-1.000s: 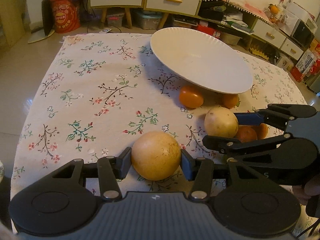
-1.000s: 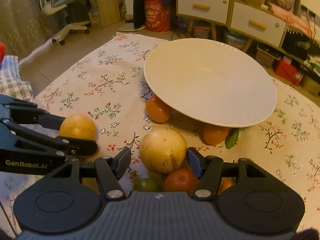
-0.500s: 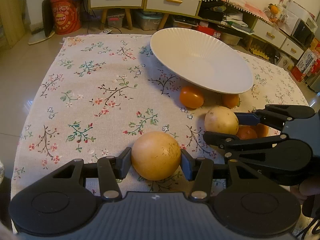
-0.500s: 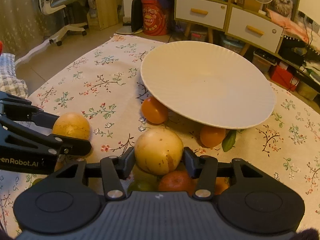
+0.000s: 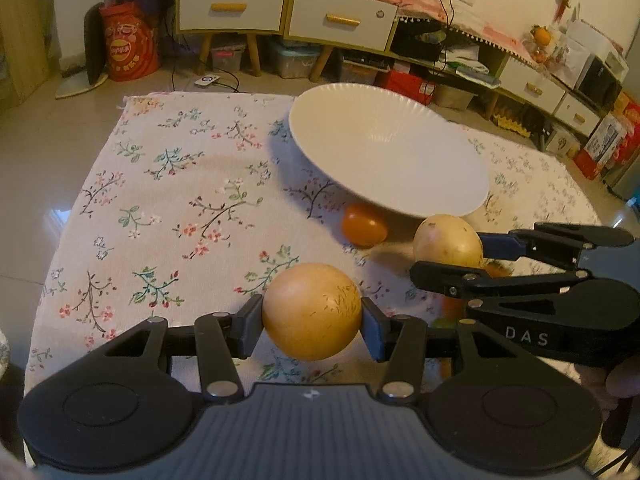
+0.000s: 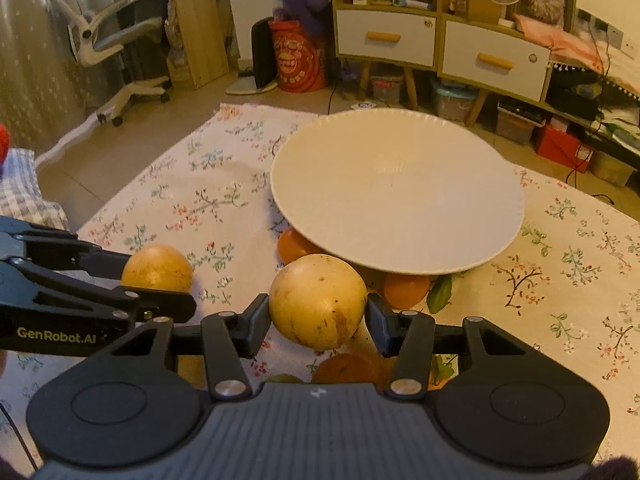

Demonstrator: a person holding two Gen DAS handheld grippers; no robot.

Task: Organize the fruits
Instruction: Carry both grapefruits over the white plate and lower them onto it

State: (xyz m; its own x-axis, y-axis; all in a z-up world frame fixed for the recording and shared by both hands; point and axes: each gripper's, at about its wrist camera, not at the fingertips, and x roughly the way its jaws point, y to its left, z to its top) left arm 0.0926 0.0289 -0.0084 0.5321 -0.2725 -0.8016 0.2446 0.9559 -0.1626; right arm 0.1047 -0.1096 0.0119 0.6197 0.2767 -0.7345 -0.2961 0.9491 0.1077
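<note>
A floral tablecloth (image 5: 168, 184) is covering the table in a cluttered living room with white drawers (image 6: 386, 36) behind. I am clamping one yellow fruit (image 5: 312, 311) in the left gripper (image 5: 312, 322). The right gripper (image 6: 318, 318), just finished closing, is pinching the second yellow fruit (image 6: 318, 300). Both are raised, probably for carrying to the white plate (image 5: 400, 160) farther back, where oranges (image 6: 406, 290) are lying under its near rim.

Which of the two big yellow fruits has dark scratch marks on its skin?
The yellow fruit in the left tongs: fine dark scratches on its right side. The right tongs' fruit has brown spots instead.
</note>
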